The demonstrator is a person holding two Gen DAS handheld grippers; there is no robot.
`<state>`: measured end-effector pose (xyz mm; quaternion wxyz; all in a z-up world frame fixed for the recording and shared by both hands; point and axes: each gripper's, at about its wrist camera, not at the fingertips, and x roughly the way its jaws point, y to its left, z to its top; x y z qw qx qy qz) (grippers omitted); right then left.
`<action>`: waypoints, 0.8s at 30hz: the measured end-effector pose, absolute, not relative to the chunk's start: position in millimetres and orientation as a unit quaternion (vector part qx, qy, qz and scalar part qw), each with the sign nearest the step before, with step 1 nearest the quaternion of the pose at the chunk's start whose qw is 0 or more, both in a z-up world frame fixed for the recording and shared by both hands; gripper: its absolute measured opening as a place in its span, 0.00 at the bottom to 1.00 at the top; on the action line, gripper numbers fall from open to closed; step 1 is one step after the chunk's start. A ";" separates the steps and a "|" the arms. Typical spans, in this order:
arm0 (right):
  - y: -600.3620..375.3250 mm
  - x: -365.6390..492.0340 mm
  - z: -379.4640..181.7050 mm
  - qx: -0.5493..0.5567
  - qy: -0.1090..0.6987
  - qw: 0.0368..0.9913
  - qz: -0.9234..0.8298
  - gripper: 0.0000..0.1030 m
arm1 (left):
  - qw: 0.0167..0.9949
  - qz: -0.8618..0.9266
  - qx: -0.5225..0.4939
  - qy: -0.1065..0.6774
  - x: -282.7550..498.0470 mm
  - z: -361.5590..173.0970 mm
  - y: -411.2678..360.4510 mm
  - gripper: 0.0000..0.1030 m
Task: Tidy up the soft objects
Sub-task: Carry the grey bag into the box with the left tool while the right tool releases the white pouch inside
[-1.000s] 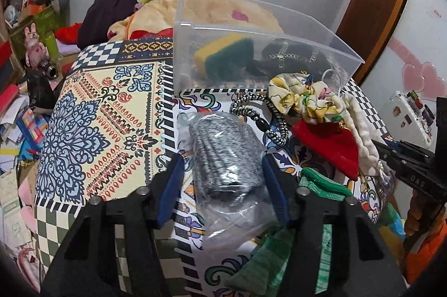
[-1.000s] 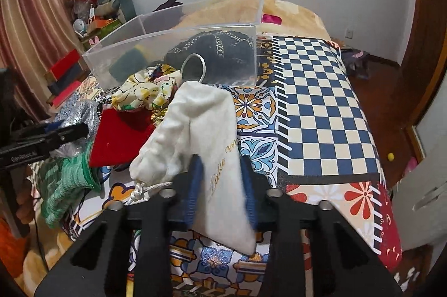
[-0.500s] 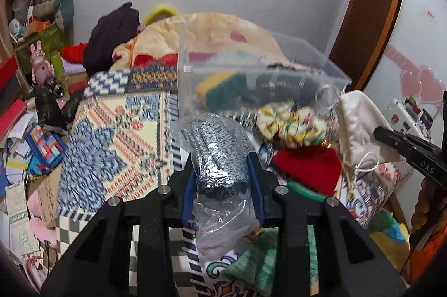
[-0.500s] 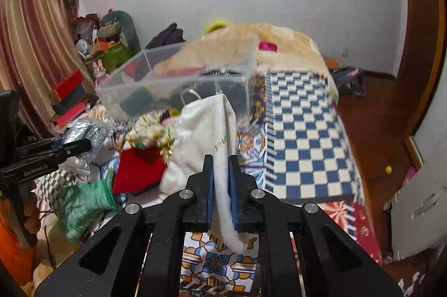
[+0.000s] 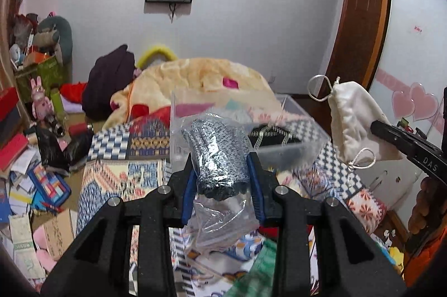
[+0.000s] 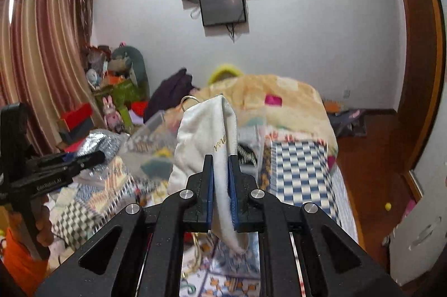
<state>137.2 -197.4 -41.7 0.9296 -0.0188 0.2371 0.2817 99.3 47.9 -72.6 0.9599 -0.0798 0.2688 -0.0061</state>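
Now both claws are clamped — the left gripper [image 5: 222, 186] on the bagged grey knit [image 5: 216, 157], the right gripper [image 6: 221, 192] on the white drawstring pouch [image 6: 206, 137] — so carry each level over the clear bin [image 5: 282, 147] ahead before releasing.

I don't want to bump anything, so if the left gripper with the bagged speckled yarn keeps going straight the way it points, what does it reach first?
Probably the clear plastic bin, straight past the bagged speckled yarn that the left gripper holds. The bin's near wall looks closest, though motion blur leaves depth unclear. The tan blanket lies farther back.
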 end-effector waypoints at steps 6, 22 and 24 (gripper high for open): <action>-179.9 155.8 -36.4 -0.011 0.217 0.933 0.286 0.08 | 0.966 0.002 -0.069 0.249 117.2 -56.3 48.0 0.33; -130.9 205.3 -58.9 -0.038 0.258 0.919 0.294 0.09 | 0.960 0.013 -0.052 0.276 199.7 -70.6 53.6 0.33; -125.7 210.1 -64.6 -0.043 0.269 0.915 0.297 0.09 | 0.957 0.014 -0.052 0.284 209.8 -76.5 53.9 0.33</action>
